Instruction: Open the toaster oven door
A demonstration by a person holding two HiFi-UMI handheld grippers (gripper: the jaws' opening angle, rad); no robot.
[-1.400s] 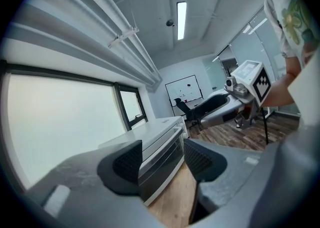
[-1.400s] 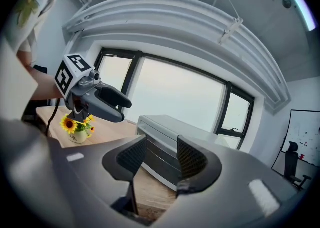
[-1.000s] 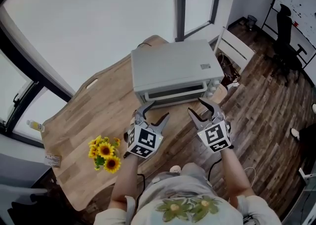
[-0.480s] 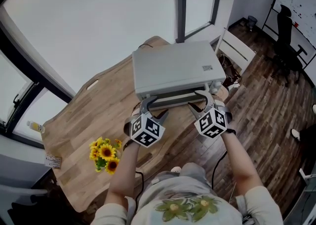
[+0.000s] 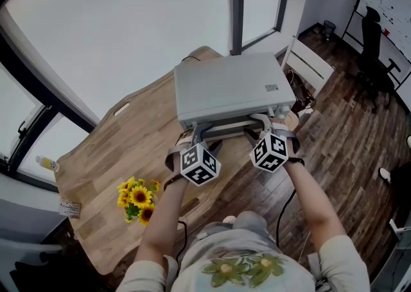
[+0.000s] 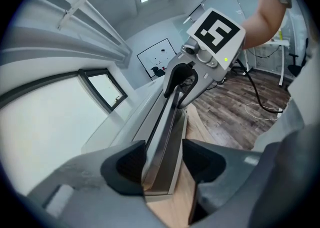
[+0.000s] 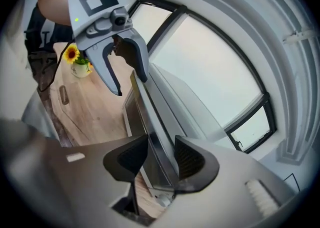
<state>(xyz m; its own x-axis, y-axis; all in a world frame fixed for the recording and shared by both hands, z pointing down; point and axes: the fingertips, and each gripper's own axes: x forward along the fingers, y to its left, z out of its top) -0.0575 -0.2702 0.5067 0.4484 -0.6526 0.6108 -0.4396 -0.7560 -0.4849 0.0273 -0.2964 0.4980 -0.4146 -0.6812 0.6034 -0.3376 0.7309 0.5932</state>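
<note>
Head view: the oven (image 5: 231,88) sits on the table (image 5: 122,143) with its door (image 5: 226,132) shut against the front, so the opening itself is not yet done; I judge that only the reach is finished. The left gripper (image 5: 196,135) and right gripper (image 5: 259,124) sit at the two ends of the handle (image 5: 226,125)

Left gripper view: the handle (image 6: 167,122) runs between the jaws. They have just been closing but stand apart, one pad just beside the bar and a gap at the other. The right gripper (image 6: 182,79) straddles the far end

Right gripper view: the handle (image 7: 150,117) again passes between jaws that have just been closing and are not clamped. What is left, I judge, is gripping the handle and swinging the door down
</note>
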